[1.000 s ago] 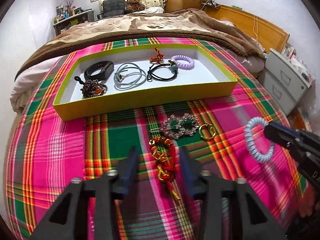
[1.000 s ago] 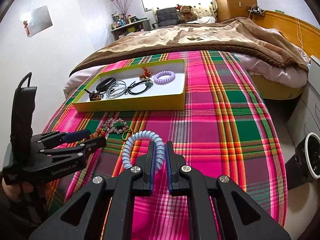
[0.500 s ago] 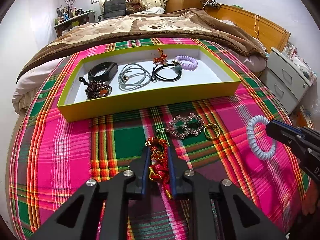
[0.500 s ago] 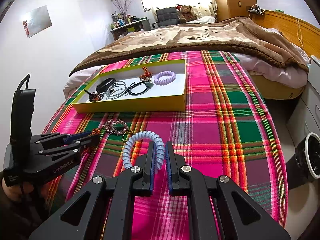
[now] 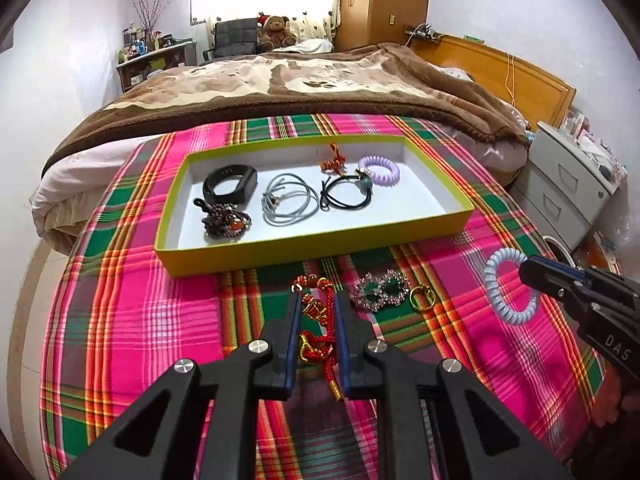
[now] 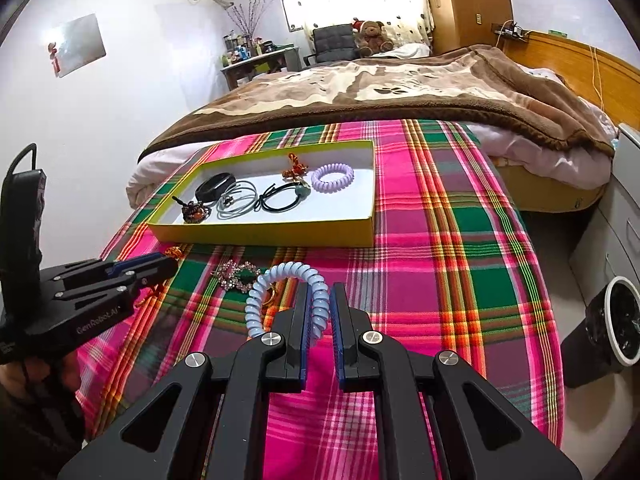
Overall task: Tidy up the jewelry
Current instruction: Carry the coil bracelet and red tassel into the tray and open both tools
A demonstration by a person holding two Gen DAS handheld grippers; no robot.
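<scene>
I have the left gripper (image 5: 316, 312) clamped on the red beaded cord charm (image 5: 318, 320), its tail dangling toward 6 o'clock between the jaws. The right gripper (image 6: 319, 312) is closed tight on the pale blue coil hair tie (image 6: 280, 292), held clear of the plaid cloth (image 6: 440, 280). The yellow-rimmed tray (image 5: 312, 254) sits at 12 o'clock from the left gripper, nearly full along its left and far side. I judge the open white floor at the tray's 4 o'clock corner the best landing spot. Lift the charm until its tail clears the near wall, then release low. The rhinestone brooch (image 5: 380, 292) and gold ring (image 5: 422, 298) remain on the cloth at 1 o'clock
</scene>
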